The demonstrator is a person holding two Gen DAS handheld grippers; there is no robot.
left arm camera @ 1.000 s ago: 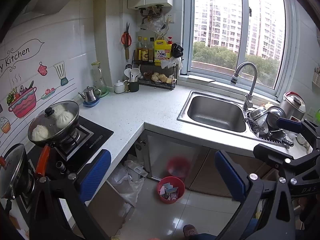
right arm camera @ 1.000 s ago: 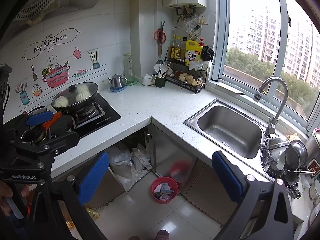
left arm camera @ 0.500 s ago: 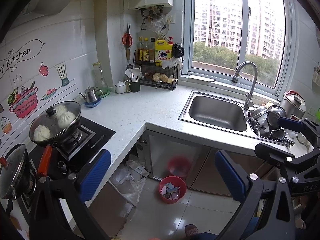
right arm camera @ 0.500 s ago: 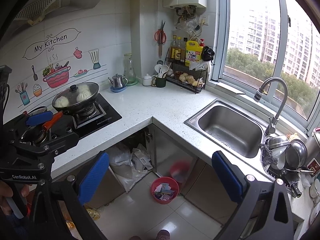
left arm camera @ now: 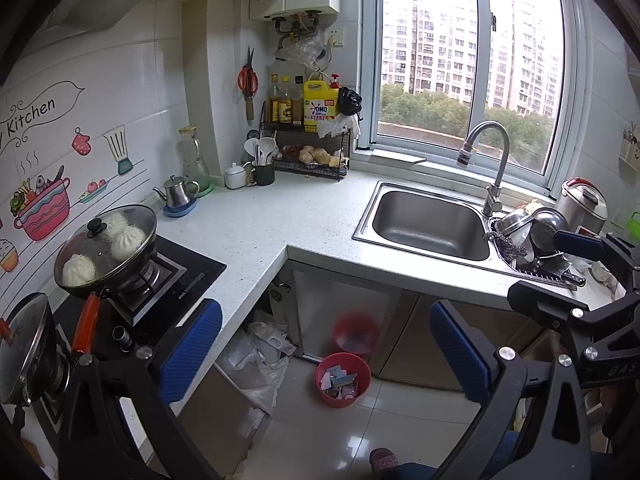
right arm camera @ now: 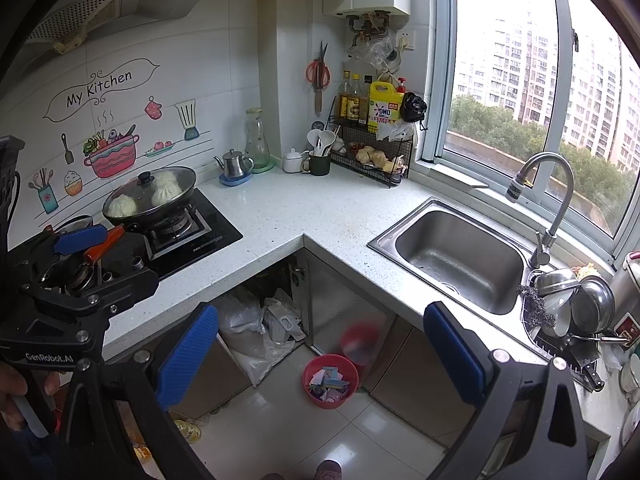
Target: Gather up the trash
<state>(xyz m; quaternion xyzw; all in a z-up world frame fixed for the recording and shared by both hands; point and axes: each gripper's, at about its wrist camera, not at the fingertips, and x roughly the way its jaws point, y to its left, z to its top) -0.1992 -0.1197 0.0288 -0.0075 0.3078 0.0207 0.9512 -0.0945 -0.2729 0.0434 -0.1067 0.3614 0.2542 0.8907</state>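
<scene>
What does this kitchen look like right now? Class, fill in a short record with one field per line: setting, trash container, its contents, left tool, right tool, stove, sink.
setting: L-shaped white countertop by a window
trash container: red bin on the floor tiles, in front of the cabinets
its contents: scraps of paper, partly filling it
left tool: open, holding nothing, above the floor
right tool: open, holding nothing
stove: lidded pan holding three white buns
sink: basin appears empty; dishes stacked to its right
</scene>
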